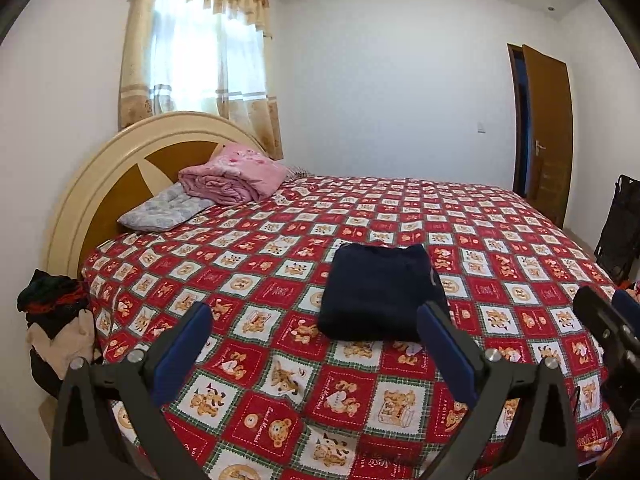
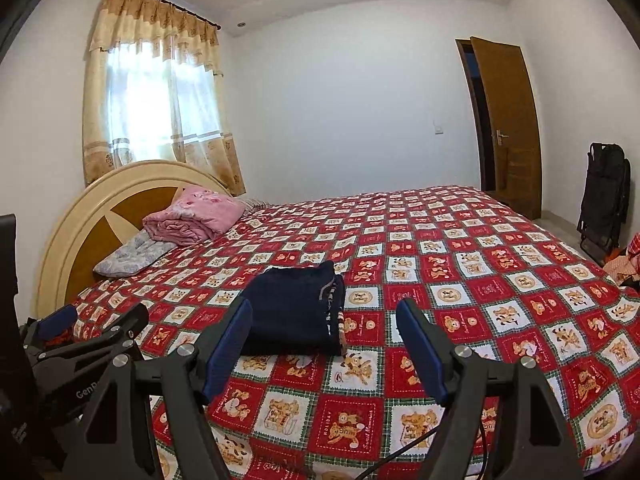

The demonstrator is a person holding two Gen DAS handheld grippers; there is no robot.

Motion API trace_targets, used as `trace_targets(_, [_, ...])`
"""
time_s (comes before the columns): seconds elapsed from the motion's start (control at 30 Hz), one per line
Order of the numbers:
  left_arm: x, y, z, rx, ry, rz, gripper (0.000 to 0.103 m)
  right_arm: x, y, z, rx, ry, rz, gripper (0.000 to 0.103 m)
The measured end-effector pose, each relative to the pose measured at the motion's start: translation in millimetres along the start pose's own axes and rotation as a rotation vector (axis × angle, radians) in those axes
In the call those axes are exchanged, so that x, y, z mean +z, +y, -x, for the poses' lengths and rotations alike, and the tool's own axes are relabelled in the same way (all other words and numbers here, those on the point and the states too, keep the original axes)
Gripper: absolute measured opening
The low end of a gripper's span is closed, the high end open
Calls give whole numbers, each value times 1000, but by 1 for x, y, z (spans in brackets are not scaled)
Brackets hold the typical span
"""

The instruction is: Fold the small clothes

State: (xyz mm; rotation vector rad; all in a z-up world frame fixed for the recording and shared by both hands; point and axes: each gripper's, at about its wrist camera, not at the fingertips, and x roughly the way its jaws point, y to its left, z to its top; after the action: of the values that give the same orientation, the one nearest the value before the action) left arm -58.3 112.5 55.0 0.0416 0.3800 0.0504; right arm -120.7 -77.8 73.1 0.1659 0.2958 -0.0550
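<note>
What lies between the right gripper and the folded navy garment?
Only bare bedspread, seen in the right wrist view: the open right gripper sits short of the navy garment, holding nothing.

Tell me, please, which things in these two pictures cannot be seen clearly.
- Folded dark navy garment: type unclear; near right corner behind the left gripper finger, left wrist view.
- Pile of dark and beige clothes: cut by lens rim, left wrist view.
- Red patterned cloth: cut off by the frame's right side, right wrist view.

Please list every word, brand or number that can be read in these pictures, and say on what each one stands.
"GenR", cut off: on the left gripper body, in the right wrist view.
"HOLIDAY": on a red square of the bedspread.
Other bedspread lettering: too small to read.
Folded navy garment side stripe: blurred.
</note>
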Motion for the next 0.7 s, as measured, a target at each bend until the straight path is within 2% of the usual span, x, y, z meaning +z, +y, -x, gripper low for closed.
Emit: trace_targets(0.7, [0,-6,1,-9,6,-32,103,-5,-2,-1,2,18,-21,76])
